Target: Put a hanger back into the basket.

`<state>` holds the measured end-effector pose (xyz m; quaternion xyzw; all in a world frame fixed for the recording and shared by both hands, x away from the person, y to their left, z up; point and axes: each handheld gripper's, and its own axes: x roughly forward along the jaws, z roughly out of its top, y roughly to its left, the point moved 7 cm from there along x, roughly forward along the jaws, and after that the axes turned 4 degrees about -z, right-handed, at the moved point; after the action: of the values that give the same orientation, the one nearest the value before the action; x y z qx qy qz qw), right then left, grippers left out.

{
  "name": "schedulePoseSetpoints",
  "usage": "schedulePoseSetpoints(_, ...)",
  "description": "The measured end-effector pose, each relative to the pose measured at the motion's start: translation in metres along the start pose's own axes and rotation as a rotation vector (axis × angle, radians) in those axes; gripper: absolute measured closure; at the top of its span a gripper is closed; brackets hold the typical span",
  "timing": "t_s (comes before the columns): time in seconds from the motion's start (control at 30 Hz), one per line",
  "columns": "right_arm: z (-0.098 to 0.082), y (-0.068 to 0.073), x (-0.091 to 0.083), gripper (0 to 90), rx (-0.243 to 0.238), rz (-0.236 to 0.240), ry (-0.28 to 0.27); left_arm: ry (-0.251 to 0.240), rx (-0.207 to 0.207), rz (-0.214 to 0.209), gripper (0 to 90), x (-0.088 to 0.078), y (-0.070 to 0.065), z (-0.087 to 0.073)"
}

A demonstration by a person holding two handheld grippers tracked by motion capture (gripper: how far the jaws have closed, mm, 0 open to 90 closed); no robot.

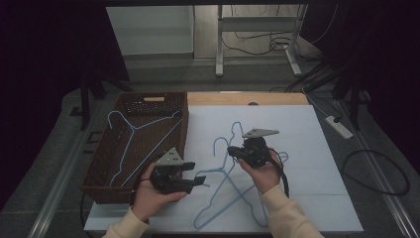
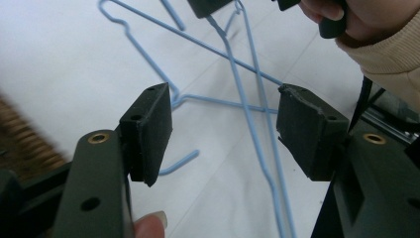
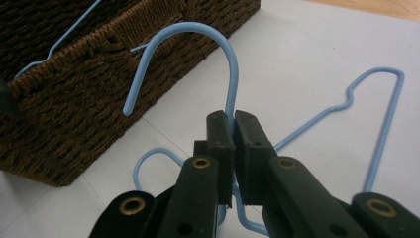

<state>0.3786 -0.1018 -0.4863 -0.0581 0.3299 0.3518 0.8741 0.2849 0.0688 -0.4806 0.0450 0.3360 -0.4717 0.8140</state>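
Item under handling: a light blue wire hanger (image 3: 229,64), thin rod with a rounded open hook and a notched shoulder. The right gripper (image 3: 233,124) is clamped on its neck just below the hook, pads pressed together on the wire; the hook stands beside the wicker basket (image 3: 74,99), apart from its wall. More blue hangers (image 1: 225,191) lie crossed on the white sheet to the right of the basket. One further hanger (image 1: 133,139) lies inside the basket. The left gripper (image 2: 223,129) hovers just right of the basket, jaws apart, nothing between them.
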Motion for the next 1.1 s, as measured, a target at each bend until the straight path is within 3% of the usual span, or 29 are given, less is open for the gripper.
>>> schedulePoseSetpoints(0.13, 0.0, 0.001, -0.001, 86.3, 0.001, -0.002, -0.007, 0.041, 0.017, -0.003, 38.5, 0.019, -0.006, 0.004)
schedulePoseSetpoints(0.37, 0.0, 0.0, -0.006, 86.3, 0.006, -0.002, -0.021, 0.084, 0.01, -0.011, 38.4, 0.041, -0.013, 0.005)
schedulePoseSetpoints(0.63, 0.0, 0.0, -0.01, 86.3, 0.01, -0.002, -0.031, 0.137, 0.013, -0.006, 38.6, 0.058, -0.022, 0.002)
schedulePoseSetpoints(0.93, -0.002, 0.001, -0.015, 86.3, 0.016, 0.008, -0.042, 0.203, 0.021, 0.03, 39.7, 0.077, -0.025, -0.005)
schedulePoseSetpoints(1.1, -0.002, 0.0, -0.019, 86.3, 0.022, 0.016, -0.054, 0.223, 0.011, 0.04, 46.7, 0.085, -0.024, -0.008)
